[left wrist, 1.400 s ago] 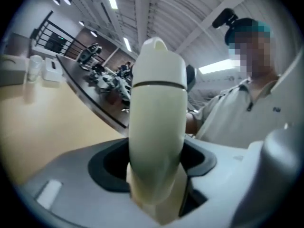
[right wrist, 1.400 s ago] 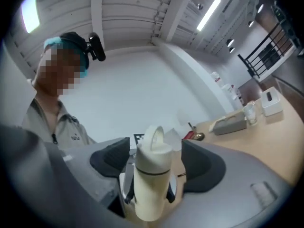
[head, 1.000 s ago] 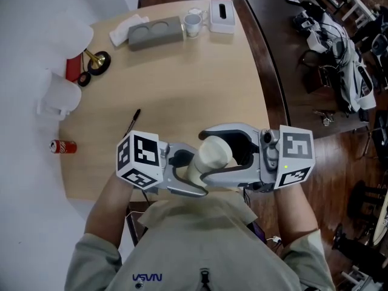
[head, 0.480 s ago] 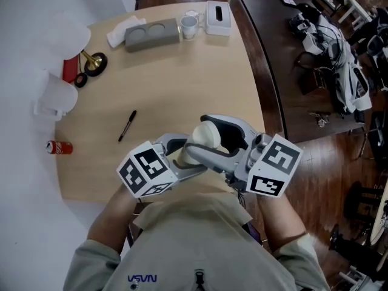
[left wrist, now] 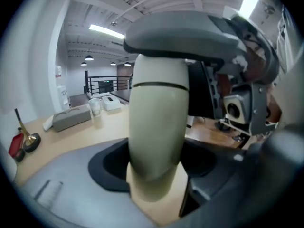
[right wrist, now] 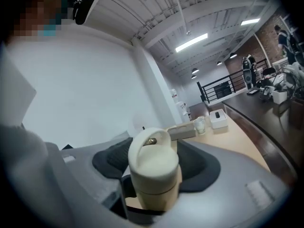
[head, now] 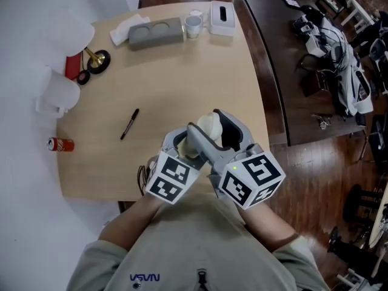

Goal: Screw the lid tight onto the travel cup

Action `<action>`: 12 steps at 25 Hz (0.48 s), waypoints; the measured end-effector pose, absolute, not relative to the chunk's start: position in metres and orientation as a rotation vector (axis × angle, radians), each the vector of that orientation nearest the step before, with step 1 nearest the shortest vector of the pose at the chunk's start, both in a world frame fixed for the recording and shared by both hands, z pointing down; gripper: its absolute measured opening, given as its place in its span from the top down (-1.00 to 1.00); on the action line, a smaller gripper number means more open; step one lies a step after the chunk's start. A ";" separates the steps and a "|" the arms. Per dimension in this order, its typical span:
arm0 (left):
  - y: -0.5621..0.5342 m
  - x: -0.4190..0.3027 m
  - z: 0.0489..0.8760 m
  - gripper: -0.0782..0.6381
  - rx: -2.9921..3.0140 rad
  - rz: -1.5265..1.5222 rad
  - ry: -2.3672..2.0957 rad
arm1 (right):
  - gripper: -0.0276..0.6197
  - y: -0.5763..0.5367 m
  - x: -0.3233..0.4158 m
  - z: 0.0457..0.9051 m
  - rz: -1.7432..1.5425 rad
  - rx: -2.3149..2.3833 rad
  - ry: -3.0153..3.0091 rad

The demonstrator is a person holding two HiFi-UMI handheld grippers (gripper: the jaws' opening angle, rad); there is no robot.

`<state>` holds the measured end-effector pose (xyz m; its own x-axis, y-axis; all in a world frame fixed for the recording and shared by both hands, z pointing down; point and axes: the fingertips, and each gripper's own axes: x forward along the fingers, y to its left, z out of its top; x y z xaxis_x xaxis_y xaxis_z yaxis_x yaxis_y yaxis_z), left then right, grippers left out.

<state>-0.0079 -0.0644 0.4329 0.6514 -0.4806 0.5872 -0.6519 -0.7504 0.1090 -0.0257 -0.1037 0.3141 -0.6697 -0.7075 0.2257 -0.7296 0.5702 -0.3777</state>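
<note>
Travel cup (left wrist: 156,127), cream: body clamped between the pads of the left gripper (left wrist: 156,167), apparently to brace it against turning. Lid (right wrist: 149,151), loop-handled: seated on the cup, pinched by the right gripper (right wrist: 156,167), positioned for twisting. Assembly held off the table (head: 182,71), above its near edge; pen (head: 129,123) well beyond.

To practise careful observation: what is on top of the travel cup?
A cream lid with a loop handle sits on the travel cup, hiding its inside and threads.
</note>
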 end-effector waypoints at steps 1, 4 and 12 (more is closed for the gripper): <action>-0.063 -0.008 0.431 -0.10 2.566 0.777 -0.875 | 0.01 -0.103 -0.028 0.314 0.689 1.235 -2.747; -0.057 -0.006 0.429 -0.10 2.576 0.711 -0.730 | 0.01 -0.095 -0.033 0.306 0.668 1.081 -2.812; -0.006 -0.011 0.379 -0.10 2.594 0.450 0.077 | -0.03 -0.056 -0.028 0.262 0.618 0.410 -3.016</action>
<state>-0.0108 -0.0058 0.3794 0.9438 0.1368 0.3010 -0.0293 -0.8722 0.4883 -0.0279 -0.0562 0.2624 -0.9645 -0.2493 0.0871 -0.2634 0.8861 -0.3814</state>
